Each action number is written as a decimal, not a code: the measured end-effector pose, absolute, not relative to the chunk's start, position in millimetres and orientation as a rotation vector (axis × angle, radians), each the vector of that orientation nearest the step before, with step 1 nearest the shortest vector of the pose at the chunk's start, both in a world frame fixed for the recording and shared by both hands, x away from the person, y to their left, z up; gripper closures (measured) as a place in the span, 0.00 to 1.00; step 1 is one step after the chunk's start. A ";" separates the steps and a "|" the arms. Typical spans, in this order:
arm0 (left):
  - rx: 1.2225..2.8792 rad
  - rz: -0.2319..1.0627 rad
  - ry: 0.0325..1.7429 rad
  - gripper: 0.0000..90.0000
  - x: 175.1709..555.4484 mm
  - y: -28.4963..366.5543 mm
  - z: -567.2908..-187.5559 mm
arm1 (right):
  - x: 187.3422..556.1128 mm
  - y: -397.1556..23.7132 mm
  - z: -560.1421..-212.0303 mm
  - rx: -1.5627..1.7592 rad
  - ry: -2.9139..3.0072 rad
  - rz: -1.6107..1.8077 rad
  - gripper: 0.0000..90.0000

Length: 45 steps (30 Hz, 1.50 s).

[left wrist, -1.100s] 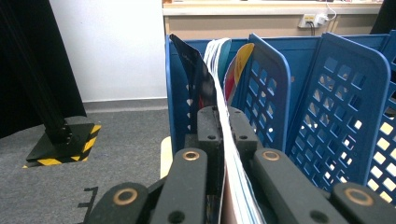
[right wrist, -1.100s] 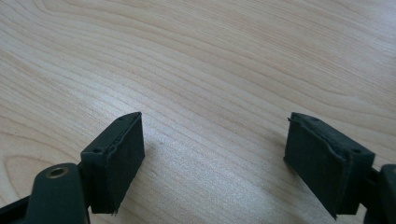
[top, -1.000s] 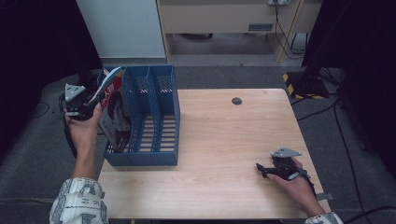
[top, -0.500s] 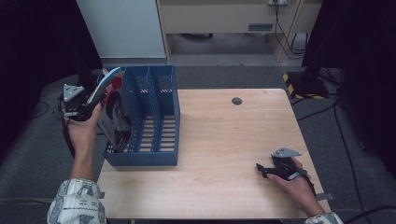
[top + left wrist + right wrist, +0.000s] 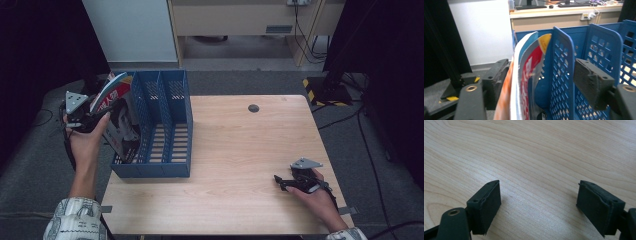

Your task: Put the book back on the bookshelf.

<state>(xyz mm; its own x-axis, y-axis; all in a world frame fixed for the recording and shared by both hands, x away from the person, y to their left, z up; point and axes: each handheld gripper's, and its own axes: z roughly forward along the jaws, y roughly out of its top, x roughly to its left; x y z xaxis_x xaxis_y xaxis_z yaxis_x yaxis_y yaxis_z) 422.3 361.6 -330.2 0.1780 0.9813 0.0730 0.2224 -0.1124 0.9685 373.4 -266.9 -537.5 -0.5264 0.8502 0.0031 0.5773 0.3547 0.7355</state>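
A blue three-slot file rack stands on the left side of the wooden table. Several magazines with red, white and blue covers lean in its leftmost slot, their tops curling out to the left. My left gripper is at the rack's left side. In the left gripper view it is open, with the magazines and a blue divider between its jaws. My right gripper rests near the table's front right and stands open over bare wood.
A small dark round disc sits in the tabletop near the back edge. Beyond the table stand a white cabinet and a wooden desk. Cables and a black-and-yellow striped base lie on the floor at the right.
My left gripper has shifted slightly left beside the magazines. The right gripper has not moved.
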 end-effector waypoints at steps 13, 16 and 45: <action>1.540 1.139 1.099 0.27 404.1 350.5 -316.5 | 373.1 -266.4 -537.7 1.249 2.241 0.988 0.22; 1.545 1.127 1.079 0.27 401.4 345.7 -313.5 | 373.1 -266.4 -537.7 1.248 2.241 0.988 0.22; 1.817 0.879 0.975 0.08 410.8 257.0 -348.3 | 372.5 -265.7 -537.7 1.246 2.247 0.987 0.22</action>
